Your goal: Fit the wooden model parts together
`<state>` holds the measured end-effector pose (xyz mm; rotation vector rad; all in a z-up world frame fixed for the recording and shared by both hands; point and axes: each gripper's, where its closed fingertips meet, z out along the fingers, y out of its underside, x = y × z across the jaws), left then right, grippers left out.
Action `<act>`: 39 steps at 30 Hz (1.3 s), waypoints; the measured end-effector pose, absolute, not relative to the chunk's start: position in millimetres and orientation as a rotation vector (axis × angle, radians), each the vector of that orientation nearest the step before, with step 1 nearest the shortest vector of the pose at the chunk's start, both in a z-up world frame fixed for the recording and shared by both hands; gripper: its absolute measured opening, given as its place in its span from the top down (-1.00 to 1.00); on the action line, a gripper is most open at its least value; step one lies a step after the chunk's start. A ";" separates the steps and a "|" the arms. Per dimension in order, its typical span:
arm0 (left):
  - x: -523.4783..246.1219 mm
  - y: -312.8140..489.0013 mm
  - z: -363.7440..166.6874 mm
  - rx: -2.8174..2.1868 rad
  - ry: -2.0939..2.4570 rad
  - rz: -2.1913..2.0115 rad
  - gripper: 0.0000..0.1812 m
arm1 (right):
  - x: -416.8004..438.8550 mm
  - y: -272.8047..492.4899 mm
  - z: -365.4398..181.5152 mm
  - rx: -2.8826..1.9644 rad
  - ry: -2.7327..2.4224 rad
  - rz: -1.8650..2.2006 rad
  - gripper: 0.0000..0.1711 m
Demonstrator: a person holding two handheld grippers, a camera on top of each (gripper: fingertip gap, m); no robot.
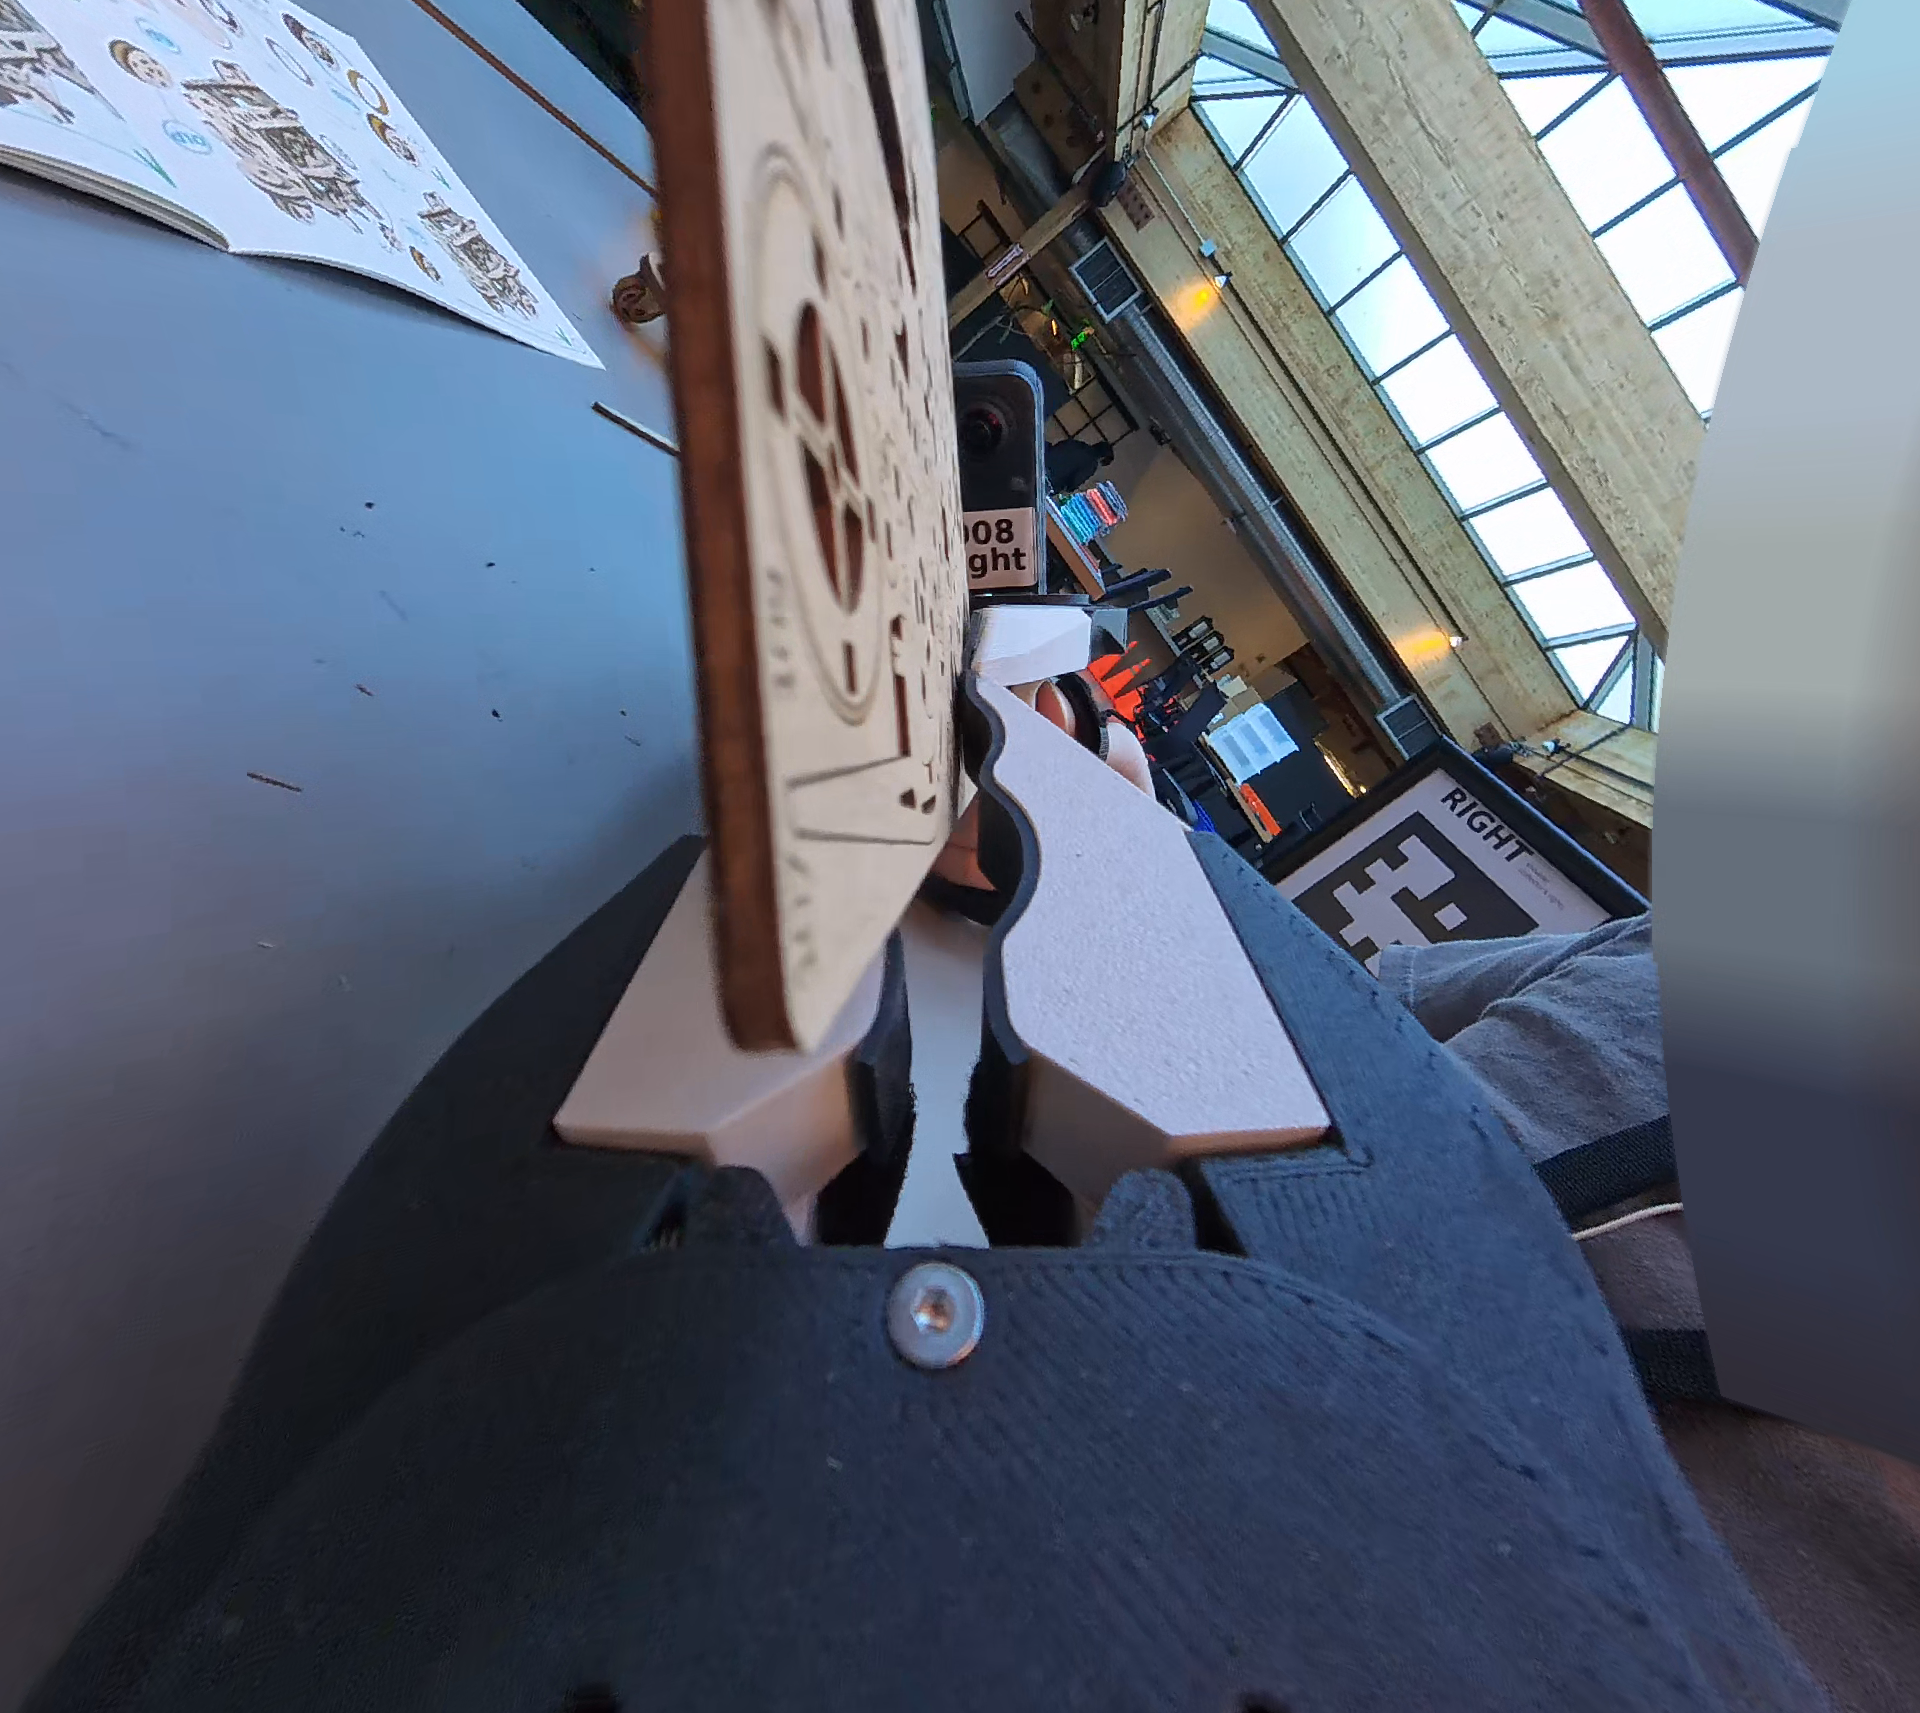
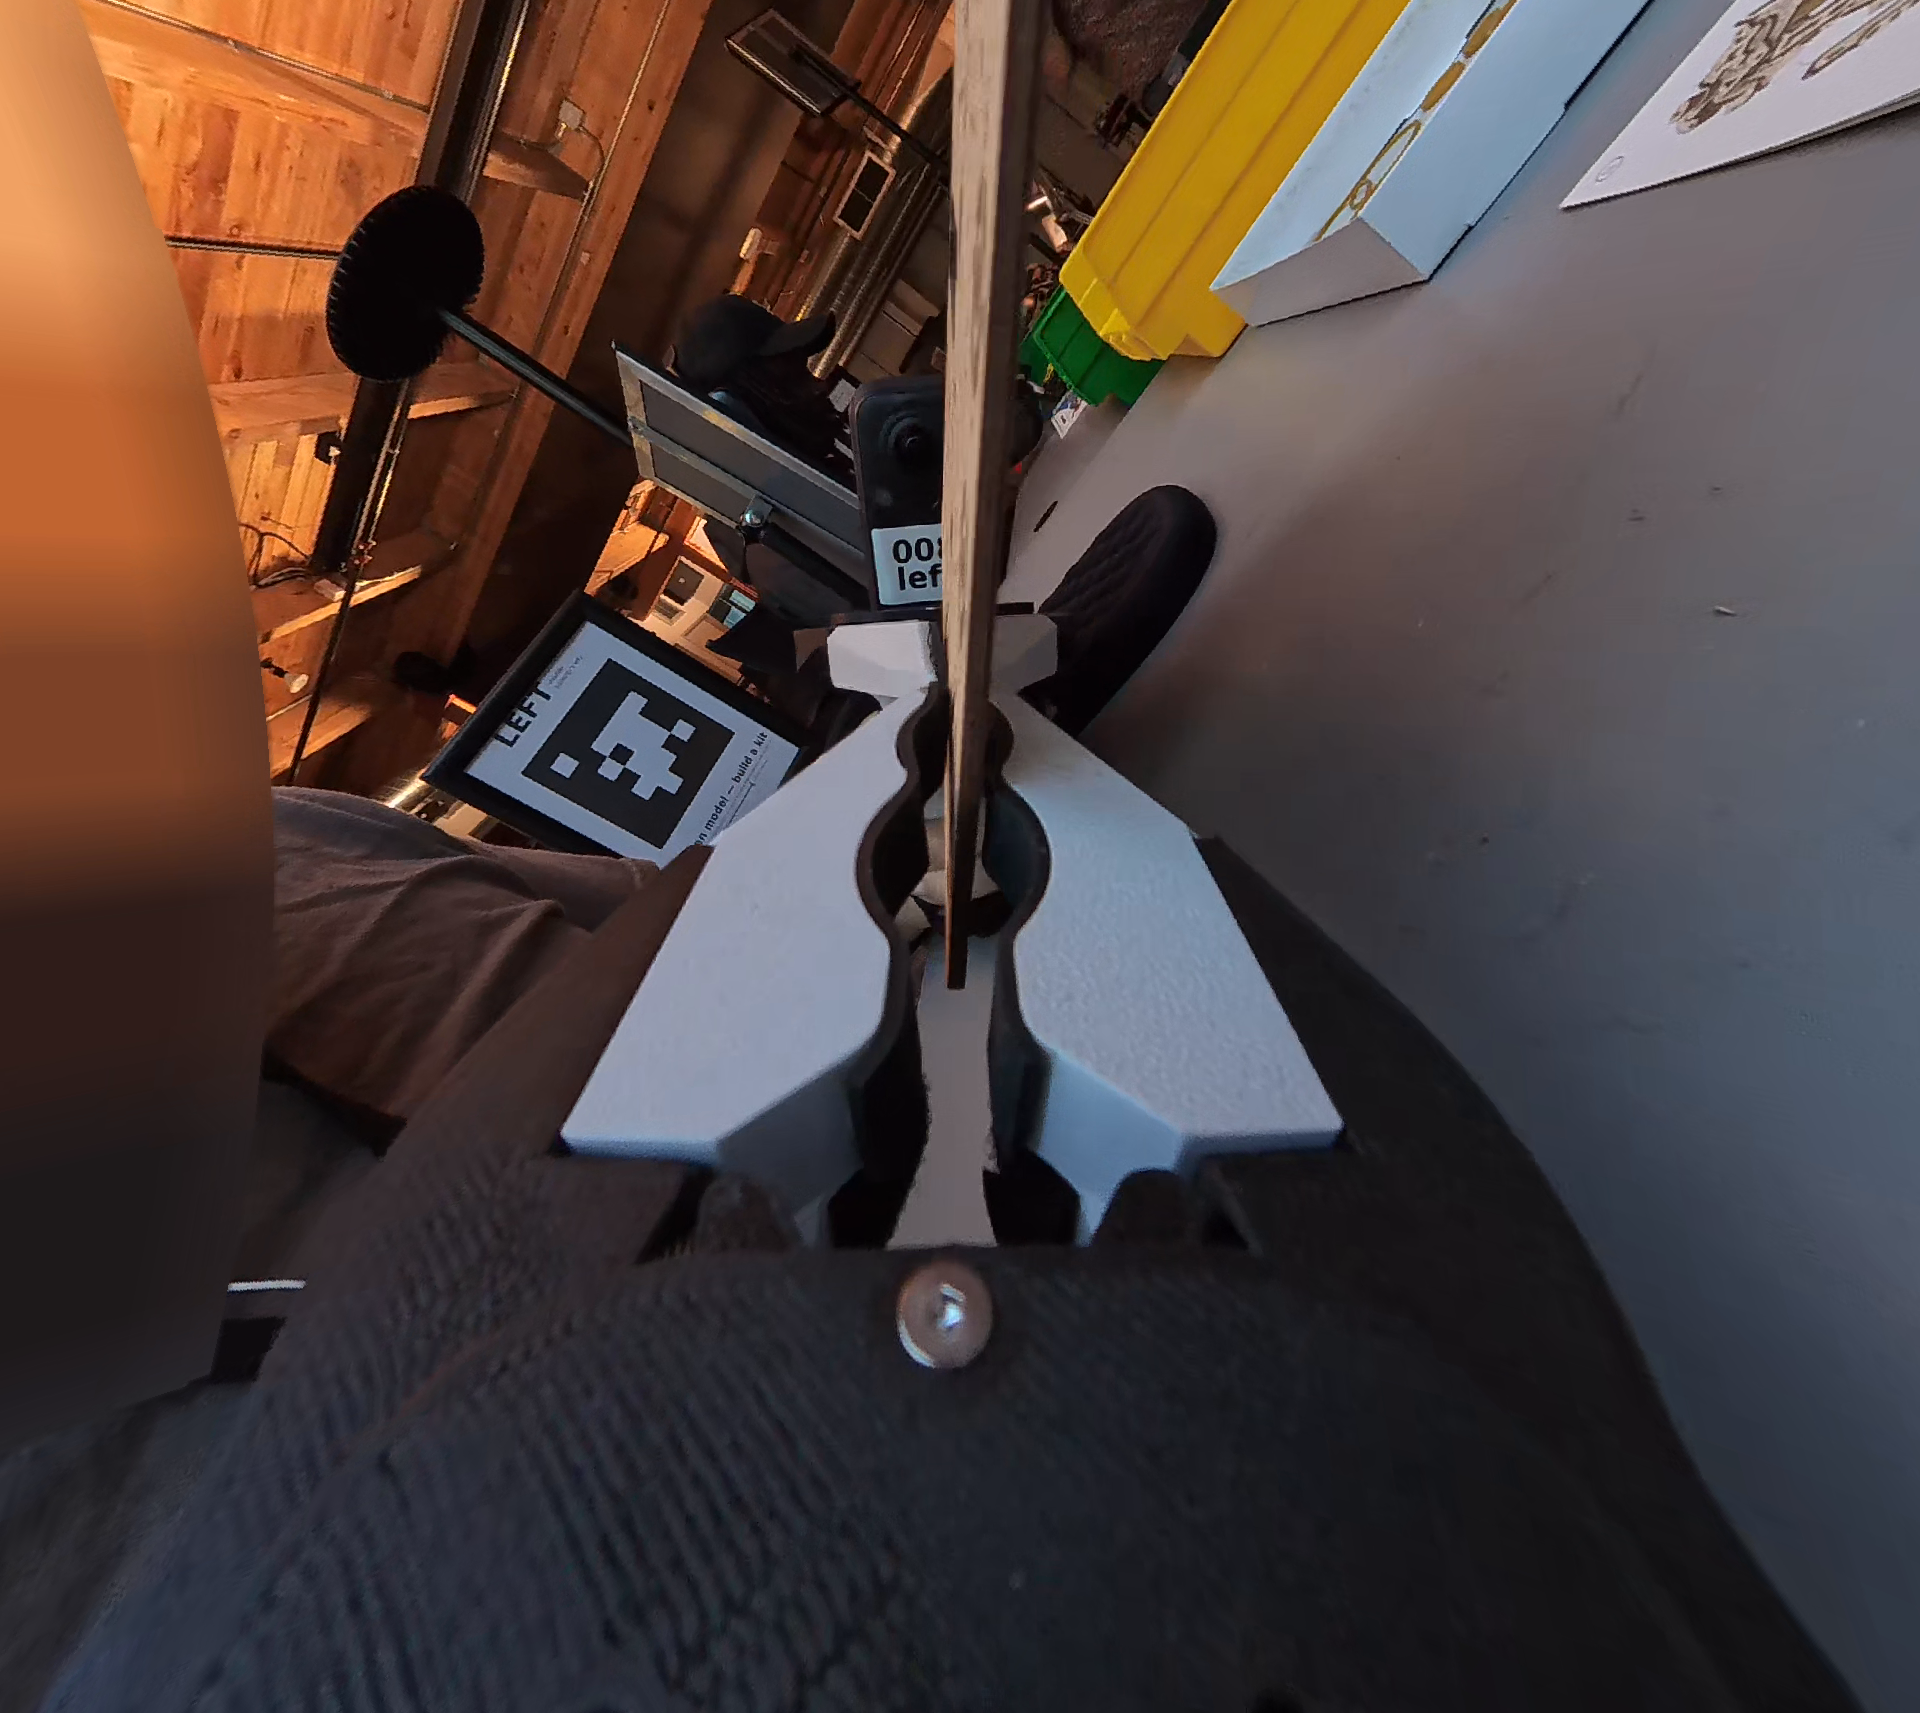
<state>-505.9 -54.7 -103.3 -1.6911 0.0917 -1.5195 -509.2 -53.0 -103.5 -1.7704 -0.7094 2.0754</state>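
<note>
Both hand-held grippers clamp one laser-cut plywood sheet (image 1: 821, 375) edge-on above the grey table (image 1: 312, 624): the left gripper (image 1: 914, 842) and the right gripper (image 2: 961, 790) face each other from opposite sides, each with fingers closed on the thin board, whose wheel-shaped part (image 1: 826, 510) is still seated in the sheet. The risk is judged to be twisting: if the two grips turn unevenly, the sheet could flex, slip between the pads, or snap its fine tabs and drop parts beside the instruction booklet (image 1: 239, 94).
</note>
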 end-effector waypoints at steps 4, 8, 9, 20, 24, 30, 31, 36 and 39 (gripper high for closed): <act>-503.7 -54.8 -101.6 -1.679 0.098 -1.539 0.89 | -508.4 -48.7 -103.2 -1.765 -0.676 2.053 0.99; -499.9 -54.8 -105.0 -1.709 0.111 -1.539 1.00 | -508.3 -49.0 -101.1 -1.745 -0.676 2.052 0.99; -499.6 -54.8 -105.3 -1.711 0.112 -1.544 1.00 | -508.1 -48.7 -101.2 -1.746 -0.675 2.051 0.99; -503.6 -55.7 -112.5 -1.767 0.060 -1.550 1.00 | -512.3 -49.3 -109.5 -1.776 -0.763 1.923 0.97; -503.9 -55.3 -113.5 -1.774 0.054 -1.539 1.00 | -512.6 -48.7 -110.7 -1.781 -0.768 1.901 0.97; -504.0 -55.1 -114.2 -1.780 0.051 -1.528 1.00 | -512.7 -48.5 -111.7 -1.781 -0.776 1.878 0.97; -504.1 -55.0 -114.3 -1.780 0.050 -1.528 1.00 | -512.8 -48.4 -111.6 -1.778 -0.780 1.869 0.97; -501.0 -57.1 -105.0 -1.712 0.116 -1.516 1.00 | -511.0 -48.6 -99.0 -1.684 -0.764 1.912 0.96; -496.7 -57.6 -107.8 -1.730 0.148 -1.459 1.00 | -510.7 -43.4 -95.3 -1.688 -0.657 2.013 0.90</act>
